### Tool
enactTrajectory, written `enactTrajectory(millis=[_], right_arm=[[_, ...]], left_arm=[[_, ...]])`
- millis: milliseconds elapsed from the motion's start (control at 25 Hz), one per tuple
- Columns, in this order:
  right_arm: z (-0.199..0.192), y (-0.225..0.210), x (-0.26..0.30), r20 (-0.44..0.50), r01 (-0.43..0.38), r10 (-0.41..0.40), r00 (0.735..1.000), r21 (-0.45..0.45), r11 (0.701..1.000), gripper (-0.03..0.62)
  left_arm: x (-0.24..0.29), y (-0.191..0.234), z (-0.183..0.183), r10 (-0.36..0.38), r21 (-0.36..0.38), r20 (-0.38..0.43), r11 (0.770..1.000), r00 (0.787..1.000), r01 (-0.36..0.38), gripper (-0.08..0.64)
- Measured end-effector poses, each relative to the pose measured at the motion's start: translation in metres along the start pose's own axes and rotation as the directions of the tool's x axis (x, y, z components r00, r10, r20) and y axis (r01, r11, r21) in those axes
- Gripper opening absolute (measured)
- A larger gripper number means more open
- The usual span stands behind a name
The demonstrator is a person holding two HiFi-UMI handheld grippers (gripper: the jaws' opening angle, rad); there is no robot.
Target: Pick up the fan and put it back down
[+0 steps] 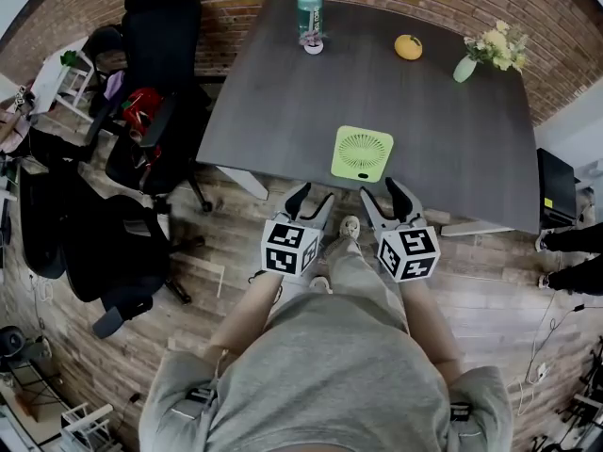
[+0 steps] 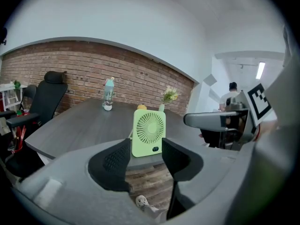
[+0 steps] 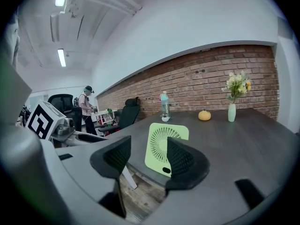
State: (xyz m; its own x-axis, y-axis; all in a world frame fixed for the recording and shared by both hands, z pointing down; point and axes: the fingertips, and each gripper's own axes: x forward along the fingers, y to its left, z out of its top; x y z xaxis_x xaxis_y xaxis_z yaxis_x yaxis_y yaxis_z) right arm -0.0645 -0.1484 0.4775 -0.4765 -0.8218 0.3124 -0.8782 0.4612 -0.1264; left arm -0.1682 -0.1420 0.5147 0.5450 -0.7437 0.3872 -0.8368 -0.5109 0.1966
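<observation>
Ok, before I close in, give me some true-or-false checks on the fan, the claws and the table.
The green fan stands upright near the front edge of the table. True.
The left claw grips the fan. False: it is open and empty, short of the table.
The right claw is open. True.
The bottle stands right beside the fan. False: it is at the far edge, well apart.
The vase holds flowers. True.
</observation>
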Motion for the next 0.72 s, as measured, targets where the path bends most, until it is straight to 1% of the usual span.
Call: enactTrajectory(millis=[440, 720], right_arm=[[-0.006, -0.045, 0.039, -0.054, 0.015, -0.014, 0.998, 0.016, 1.000, 0.229], [-0.008, -0.067, 0.059, -0.081, 0.019, -0.017, 0.997, 0.021, 1.000, 0.236]], left_arm=[[0.054, 0.011, -0.012, -0.032, 0.008, -0.098, 0.999, 0.995, 0.033, 0.206], [0.082, 0.017, -0.016, -0.050, 0.010, -0.138, 0.999, 0.989, 0.052, 0.209]])
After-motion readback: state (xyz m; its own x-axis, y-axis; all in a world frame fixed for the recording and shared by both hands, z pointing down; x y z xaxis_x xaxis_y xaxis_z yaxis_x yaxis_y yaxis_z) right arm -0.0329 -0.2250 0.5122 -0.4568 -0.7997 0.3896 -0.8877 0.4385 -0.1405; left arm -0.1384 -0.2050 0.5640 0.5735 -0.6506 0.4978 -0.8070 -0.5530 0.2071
